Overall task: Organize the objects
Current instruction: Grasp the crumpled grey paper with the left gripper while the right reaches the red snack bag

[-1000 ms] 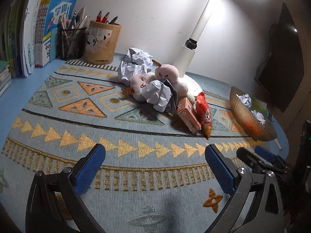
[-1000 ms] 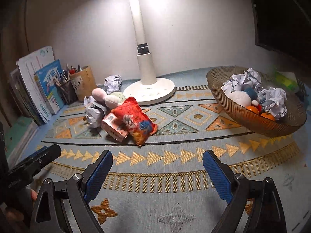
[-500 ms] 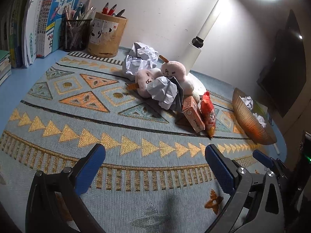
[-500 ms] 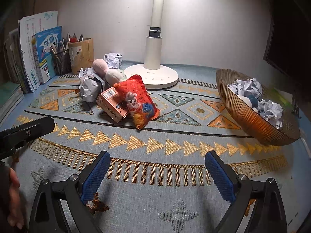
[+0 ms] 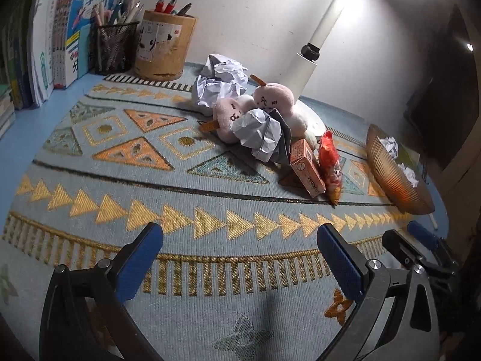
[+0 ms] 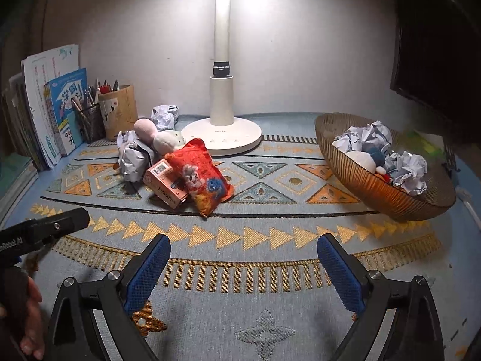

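Hovering tongs: the left gripper and the right gripper both hang over the near edge of the desk, jaws spread wide, nothing between the blue pads.
Neighbouring tool: in the right wrist view the other gripper's black body juts in from the left edge, a hand beneath it.
Surface: a blue woven mat with gold and orange triangles covers the desk.
Clutter to sort: mid-desk, a pile of crumpled paper, pink plush toys, a pink carton and a red snack bag; carton and bag touch.
Bowl: a ribbed amber bowl sits toward the right edge, well apart from the pile, holding paper balls and small round toys.
Lamp: a white desk lamp stands on its round base at the back edge, just behind the pile.
Back left corner: a mesh pen cup beside a tan pen holder, with upright books next to them.
Room: a pale wall lit by the lamp; a dark panel at the right.
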A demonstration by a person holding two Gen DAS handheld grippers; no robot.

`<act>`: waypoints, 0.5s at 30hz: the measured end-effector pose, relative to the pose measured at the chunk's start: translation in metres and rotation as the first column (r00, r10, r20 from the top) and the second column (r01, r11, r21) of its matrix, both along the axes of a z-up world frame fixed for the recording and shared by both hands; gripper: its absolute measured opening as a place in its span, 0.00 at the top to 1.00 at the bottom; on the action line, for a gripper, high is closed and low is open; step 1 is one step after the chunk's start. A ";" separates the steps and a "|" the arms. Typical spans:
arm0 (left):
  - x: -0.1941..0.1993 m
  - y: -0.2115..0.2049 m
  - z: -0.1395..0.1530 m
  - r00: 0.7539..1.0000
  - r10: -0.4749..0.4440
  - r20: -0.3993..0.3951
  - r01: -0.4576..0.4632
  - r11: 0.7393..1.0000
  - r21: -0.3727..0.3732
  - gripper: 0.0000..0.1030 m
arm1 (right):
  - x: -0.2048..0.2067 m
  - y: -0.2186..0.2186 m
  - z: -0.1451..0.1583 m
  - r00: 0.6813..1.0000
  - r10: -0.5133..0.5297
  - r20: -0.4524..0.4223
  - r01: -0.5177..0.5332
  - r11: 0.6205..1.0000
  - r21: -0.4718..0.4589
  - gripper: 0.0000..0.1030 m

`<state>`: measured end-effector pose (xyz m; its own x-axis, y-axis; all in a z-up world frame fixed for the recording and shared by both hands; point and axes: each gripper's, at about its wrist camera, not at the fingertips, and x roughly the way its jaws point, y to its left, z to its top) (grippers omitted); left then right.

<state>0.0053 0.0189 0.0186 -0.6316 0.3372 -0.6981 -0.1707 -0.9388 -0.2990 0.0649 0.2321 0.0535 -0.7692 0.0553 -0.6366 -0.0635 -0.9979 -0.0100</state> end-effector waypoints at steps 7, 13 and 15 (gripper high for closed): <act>-0.060 0.015 0.030 0.980 -0.176 -0.096 0.154 0.967 -0.204 0.01 | -0.058 0.014 0.020 0.984 0.157 0.087 -0.133 0.963 -0.233 0.06; -0.085 0.036 0.015 0.965 -0.238 -0.112 0.201 0.942 -0.269 0.02 | -0.118 0.011 -0.003 0.955 0.242 0.174 -0.192 0.945 -0.263 0.11; -0.084 0.046 0.009 0.961 -0.240 -0.134 0.194 0.938 -0.288 0.09 | -0.131 0.011 -0.013 0.951 0.242 0.192 -0.189 0.947 -0.261 0.12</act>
